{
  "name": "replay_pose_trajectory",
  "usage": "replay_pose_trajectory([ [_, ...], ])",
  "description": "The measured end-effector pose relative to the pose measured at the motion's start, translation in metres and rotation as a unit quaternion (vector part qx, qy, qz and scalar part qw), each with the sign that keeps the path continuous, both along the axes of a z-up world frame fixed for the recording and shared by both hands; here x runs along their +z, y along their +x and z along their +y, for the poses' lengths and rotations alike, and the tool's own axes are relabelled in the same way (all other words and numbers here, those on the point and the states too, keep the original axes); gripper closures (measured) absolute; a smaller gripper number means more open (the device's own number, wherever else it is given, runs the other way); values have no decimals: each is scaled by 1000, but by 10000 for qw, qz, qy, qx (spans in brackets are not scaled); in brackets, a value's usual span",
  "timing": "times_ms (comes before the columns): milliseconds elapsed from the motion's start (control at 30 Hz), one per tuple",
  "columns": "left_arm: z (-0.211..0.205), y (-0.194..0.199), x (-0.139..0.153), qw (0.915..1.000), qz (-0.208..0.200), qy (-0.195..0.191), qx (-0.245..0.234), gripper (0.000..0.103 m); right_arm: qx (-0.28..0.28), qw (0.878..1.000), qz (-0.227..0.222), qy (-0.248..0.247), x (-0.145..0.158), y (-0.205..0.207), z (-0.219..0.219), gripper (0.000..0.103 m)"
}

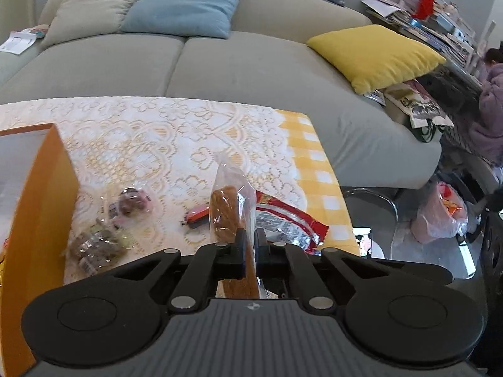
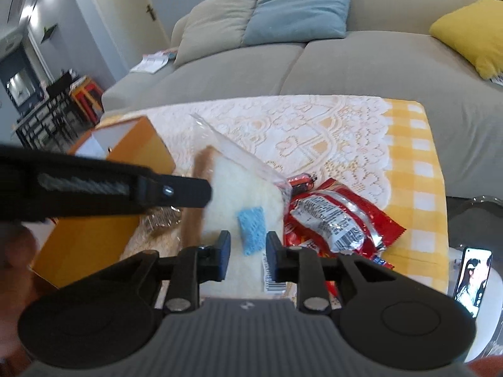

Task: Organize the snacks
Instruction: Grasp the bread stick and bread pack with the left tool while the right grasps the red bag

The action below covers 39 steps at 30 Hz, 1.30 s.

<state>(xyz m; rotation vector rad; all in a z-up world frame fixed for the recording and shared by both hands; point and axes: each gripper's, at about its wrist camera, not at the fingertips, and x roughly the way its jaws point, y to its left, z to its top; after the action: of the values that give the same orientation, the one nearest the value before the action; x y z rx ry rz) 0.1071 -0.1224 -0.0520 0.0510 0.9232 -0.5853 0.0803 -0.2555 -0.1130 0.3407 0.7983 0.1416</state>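
Note:
A bread slice in a clear bag hangs edge-on above the lace-covered table, with my left gripper shut on it. In the right wrist view the bagged bread slice shows its white face, which carries a small blue patch. The left gripper's black finger reaches it from the left. My right gripper stands just before the slice's lower part, jaws a little apart, pads not visibly pressing. An open orange box stands at the left.
A red snack packet, a small red stick, a pink-labelled pack and a clear cookie pack lie on the cloth. A sofa stands behind, a phone at right, and a person in purple far right.

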Motion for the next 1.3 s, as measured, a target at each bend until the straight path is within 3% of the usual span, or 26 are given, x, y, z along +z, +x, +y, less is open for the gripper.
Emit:
replay_pose_trajectory([
  [300, -6, 4, -1, 9999, 120, -73, -43, 95, -199, 9996, 175, 110, -6, 1, -9, 79],
  [467, -8, 6, -2, 9999, 112, 103, -18, 95, -220, 9984, 71, 507, 9, -7, -12, 78],
  [733, -10, 11, -1, 9994, 263, 220, -60, 96, 381, 9985, 34, 404, 18, 0, 17, 77],
  [800, -11, 11, -2, 9994, 271, 222, -57, 96, 328, 9994, 41, 55, 18, 4, 25, 84],
  [900, -11, 10, -2, 9992, 199, 339, -80, 94, 307, 9995, 9, 74, 16, 7, 23, 91],
  [933, -10, 10, -1, 9991, 161, 389, -71, 93, 300, 9995, 3, 108, 16, 7, 22, 92],
  [1000, -8, 9, 2, 9989, 19, 467, 13, 72, 327, 9994, -16, 91, 15, 6, 22, 93],
  [1067, -2, 11, 4, 9987, -53, 476, 160, 58, 378, 9993, -29, 53, 14, 6, 23, 93],
  [1167, 7, 13, 6, 9983, -57, 471, 348, 50, 405, 9992, -25, 69, 14, 8, 24, 93],
  [1233, 11, 16, 3, 9977, 81, 523, 426, 43, 426, 9991, -12, 86, 13, 10, 25, 93],
  [1300, 13, 23, -3, 9970, 309, 515, 499, 42, 455, 9989, -3, 80, 13, 11, 26, 93],
])
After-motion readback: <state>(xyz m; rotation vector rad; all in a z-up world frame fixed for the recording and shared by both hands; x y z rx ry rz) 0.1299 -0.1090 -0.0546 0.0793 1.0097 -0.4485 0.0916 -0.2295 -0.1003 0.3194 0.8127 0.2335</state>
